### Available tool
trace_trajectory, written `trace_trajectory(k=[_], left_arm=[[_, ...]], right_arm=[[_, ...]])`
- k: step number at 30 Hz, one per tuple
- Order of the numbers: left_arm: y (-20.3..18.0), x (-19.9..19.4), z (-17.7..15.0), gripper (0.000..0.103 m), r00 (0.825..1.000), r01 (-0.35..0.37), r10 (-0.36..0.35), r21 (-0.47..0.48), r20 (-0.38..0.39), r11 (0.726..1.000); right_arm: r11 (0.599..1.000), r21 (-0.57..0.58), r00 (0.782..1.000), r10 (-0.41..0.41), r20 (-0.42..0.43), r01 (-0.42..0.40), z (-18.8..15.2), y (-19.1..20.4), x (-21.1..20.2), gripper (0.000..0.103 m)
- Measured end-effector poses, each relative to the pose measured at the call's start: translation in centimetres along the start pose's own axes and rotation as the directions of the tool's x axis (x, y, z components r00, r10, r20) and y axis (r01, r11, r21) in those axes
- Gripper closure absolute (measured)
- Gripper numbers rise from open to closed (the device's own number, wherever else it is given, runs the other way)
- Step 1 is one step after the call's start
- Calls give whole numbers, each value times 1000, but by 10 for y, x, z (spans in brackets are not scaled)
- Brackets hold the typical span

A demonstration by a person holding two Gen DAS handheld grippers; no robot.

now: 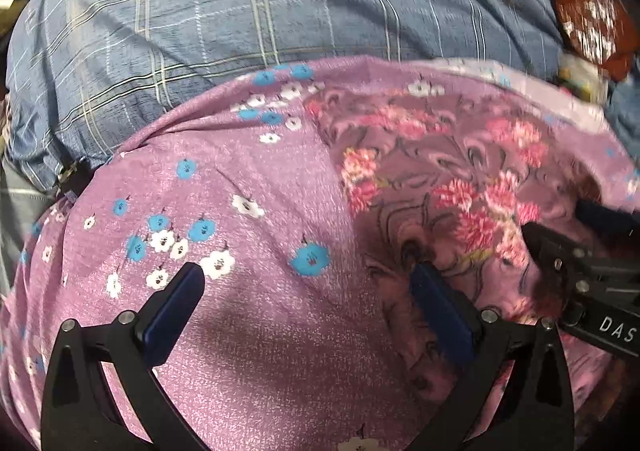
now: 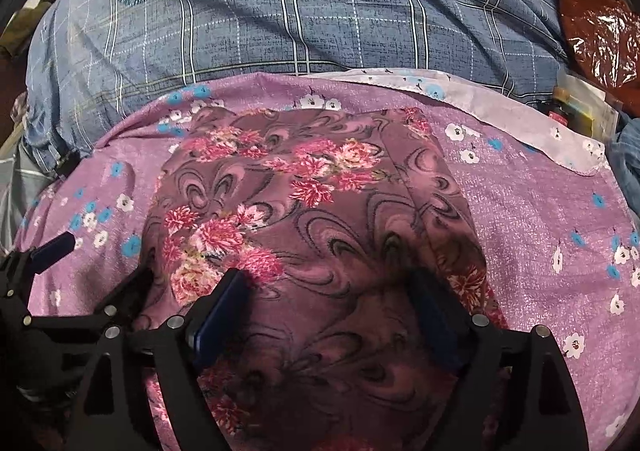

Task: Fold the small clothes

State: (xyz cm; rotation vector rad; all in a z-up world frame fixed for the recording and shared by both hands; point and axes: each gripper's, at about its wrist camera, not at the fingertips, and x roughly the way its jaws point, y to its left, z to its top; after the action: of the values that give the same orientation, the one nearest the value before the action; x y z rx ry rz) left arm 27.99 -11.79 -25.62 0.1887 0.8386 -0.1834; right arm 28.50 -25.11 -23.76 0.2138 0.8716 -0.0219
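Tongs, left (image 1: 306, 287) and right (image 2: 330, 287), gape wide and empty over the floral garment (image 2: 320, 187).

Two black two-finger grippers with blue pads are in view, the left gripper (image 1: 306, 279) at the bottom of the left wrist frame and the right gripper (image 2: 330, 285) at the bottom of the right wrist frame. There is one small mauve garment with pink flowers and swirls (image 2: 304, 203) in the centre, one lilac cloth with blue and white blossoms (image 2: 540, 219) under it, and one blue-grey checked bedsheet (image 2: 280, 11) across the top. That sheet shows two round crests, and one dark red shiny plastic bag (image 2: 596, 27) lies at the upper right.
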Motion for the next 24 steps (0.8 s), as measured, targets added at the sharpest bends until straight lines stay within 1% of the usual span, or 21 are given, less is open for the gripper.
trace_trajectory(k=[2, 3, 4, 5, 6, 7, 8, 9, 10, 11, 12, 13, 14, 15, 17, 18, 20, 22, 24], left_arm=[[3, -12, 5, 0, 999, 12, -12, -17, 44, 1000], [3, -19, 8, 0, 997, 17, -15, -21, 73, 1000], [3, -24, 9, 0, 996, 19, -17, -22, 91, 1000], [1, -30, 11, 0, 993, 24, -21, -22, 118, 999], [-1, -33, 11, 0, 992, 26, -24, -18, 127, 1000], [-4, -33, 12, 0, 992, 31, -30, -7, 120, 999], [-8, -29, 12, 0, 994, 43, -43, 10, 96, 999], [-15, -24, 11, 0, 996, 64, -65, 28, 57, 998], [-21, -19, 9, 0, 996, 88, -89, 45, 17, 995], [-28, -12, 7, 0, 994, 105, -103, 70, -33, 992], [-34, -7, 4, 0, 995, 94, -90, 87, -50, 992], [-34, -10, 5, 0, 995, 97, -94, 81, -30, 992], [-31, -13, 9, 0, 994, 108, -106, 73, -32, 991], [-29, -15, 13, 0, 992, 120, -118, 65, -38, 991], [-22, -19, 18, 0, 990, 140, -139, 32, -30, 990], [-19, -21, 20, 0, 989, 143, -142, 15, -29, 990], [-17, -26, 22, 0, 987, 158, -158, 13, -23, 987], [-20, -31, 20, 0, 988, 153, -153, 39, -3, 987], [-26, -33, 14, 0, 991, 134, -136, 101, 9, 986]], right_arm=[[1000, 13, 1000, 25, 11, -26, 3, -3, -6, 20], [999, 20, 999, 37, 30, -38, 4, -5, -11, 20], [999, 25, 997, 42, 66, -44, 6, -8, -19, 20], [999, 24, 995, 34, 95, -36, 7, -9, -24, 20], [1000, 24, 992, 16, 125, -19, 8, -12, -28, 21], [1000, 29, 990, -1, 139, -3, 11, -16, -29, 22], [999, 45, 991, -9, 131, 3, 14, -23, -25, 31], [998, 69, 994, -3, 112, -5, 17, -31, -19, 44], [994, 110, 997, 15, 73, -23, 20, -41, -9, 49], [985, 163, 998, 53, 19, -55, 20, -52, 5, 50], [977, 196, 996, 84, -6, -81, 19, -59, 13, 50], [968, 227, 993, 115, -8, -110, 20, -64, 16, 50], [963, 241, 992, 129, -8, -123, 22, -67, 16, 50], [961, 245, 991, 137, -4, -132, 25, -68, 14, 51], [956, 253, 989, 146, 36, -150, 32, -69, 7, 52], [952, 262, 987, 155, 40, -160, 38, -70, 7, 52], [940, 290, 983, 180, 22, -179, 46, -69, 14, 52], [944, 287, 986, 169, 3, -163, 52, -63, 23, 50], [962, 258, 992, 109, -60, -90, 59, -53, 41, 47]])
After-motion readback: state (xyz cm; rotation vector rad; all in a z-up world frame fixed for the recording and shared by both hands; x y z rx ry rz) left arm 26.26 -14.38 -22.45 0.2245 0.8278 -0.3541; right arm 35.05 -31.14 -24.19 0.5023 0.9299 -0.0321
